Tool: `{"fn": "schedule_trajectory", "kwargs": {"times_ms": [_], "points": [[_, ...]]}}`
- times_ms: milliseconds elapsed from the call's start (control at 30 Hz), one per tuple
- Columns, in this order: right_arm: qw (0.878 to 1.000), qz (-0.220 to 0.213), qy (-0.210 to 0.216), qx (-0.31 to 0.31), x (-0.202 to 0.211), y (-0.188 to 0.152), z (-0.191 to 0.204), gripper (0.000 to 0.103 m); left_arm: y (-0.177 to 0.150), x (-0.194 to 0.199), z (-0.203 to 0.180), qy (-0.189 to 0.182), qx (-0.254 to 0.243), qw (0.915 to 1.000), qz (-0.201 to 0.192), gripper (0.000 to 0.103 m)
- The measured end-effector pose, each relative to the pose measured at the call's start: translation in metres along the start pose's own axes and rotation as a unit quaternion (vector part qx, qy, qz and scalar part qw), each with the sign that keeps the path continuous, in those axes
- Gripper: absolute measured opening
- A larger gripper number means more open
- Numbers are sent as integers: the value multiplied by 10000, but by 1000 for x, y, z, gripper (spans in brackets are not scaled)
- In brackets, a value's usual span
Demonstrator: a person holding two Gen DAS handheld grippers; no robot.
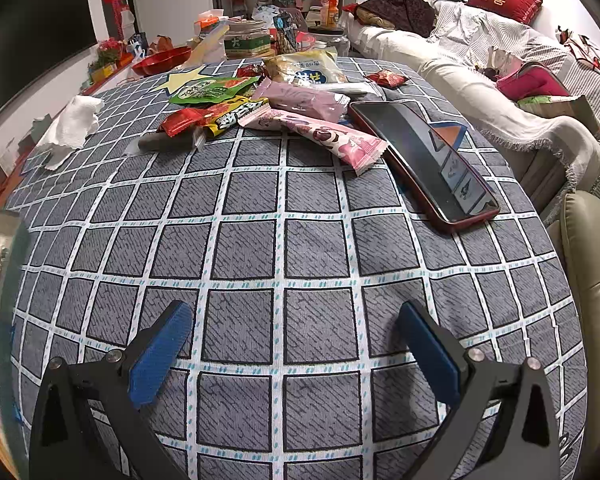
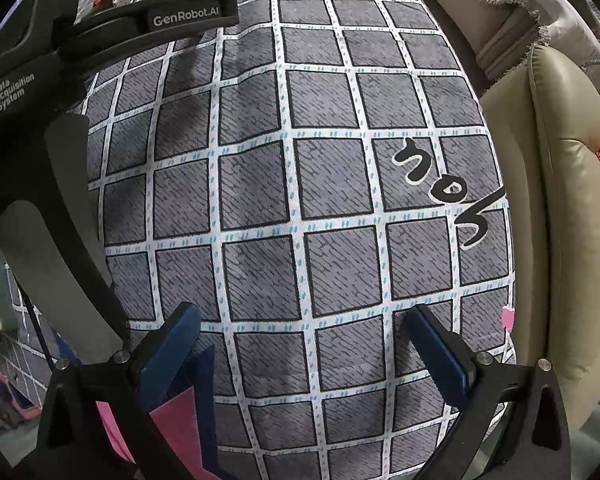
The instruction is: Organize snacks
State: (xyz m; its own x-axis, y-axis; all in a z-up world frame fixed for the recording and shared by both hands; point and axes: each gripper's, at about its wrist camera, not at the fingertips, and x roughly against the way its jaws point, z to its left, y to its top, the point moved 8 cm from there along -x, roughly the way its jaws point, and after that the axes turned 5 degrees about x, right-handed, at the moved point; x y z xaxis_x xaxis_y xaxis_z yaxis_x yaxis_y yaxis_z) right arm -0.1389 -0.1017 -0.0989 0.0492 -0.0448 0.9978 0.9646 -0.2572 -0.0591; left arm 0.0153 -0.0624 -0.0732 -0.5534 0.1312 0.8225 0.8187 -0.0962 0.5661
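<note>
A grey checked tablecloth (image 1: 300,248) with white grid lines covers the table and fills both views. To its right runs a sofa (image 1: 460,64) draped in pale throws, with a red cushion (image 1: 504,0) at the far end and a beige leather armrest (image 2: 556,216) close to the table edge.

On the cloth, a smartphone in a red case (image 1: 424,156) lies face up, right of centre. The snack packets sit in a loose heap (image 1: 268,108) at the far side of the table, well apart from both grippers: a white bag (image 1: 308,68), a mauve wrapper (image 1: 304,100), a pink bar wrapper (image 1: 320,136) touching the phone's edge, a green packet (image 1: 208,90) and a red-and-yellow one (image 1: 216,116). A small red packet (image 1: 388,79) lies alone (further right). A crumpled paper towel (image 1: 72,128) rests near the left edge.

The left gripper (image 1: 296,320) hovers over bare cloth, its blue-padded fingers spread wide and empty. The right gripper (image 2: 304,320) is likewise spread apart with nothing between its fingers, beside the left gripper's black body (image 2: 52,80).
</note>
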Motion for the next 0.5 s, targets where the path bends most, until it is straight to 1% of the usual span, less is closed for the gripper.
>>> {"fn": "schedule_trajectory", "kwargs": {"times_ms": [167, 333, 400, 500], "points": [[10000, -50, 6, -23, 2, 9, 3, 103, 0, 0, 0, 2, 1, 10000, -1, 103], [10000, -58, 4, -27, -3, -5, 2, 103, 0, 0, 0, 3, -1, 10000, 0, 103], [10000, -3, 11, -33, -2, -2, 7, 103, 0, 0, 0, 3, 6, 10000, 0, 103], [10000, 25, 37, -25, -5, 1, 3, 103, 0, 0, 0, 5, 5, 10000, -1, 103]]}}
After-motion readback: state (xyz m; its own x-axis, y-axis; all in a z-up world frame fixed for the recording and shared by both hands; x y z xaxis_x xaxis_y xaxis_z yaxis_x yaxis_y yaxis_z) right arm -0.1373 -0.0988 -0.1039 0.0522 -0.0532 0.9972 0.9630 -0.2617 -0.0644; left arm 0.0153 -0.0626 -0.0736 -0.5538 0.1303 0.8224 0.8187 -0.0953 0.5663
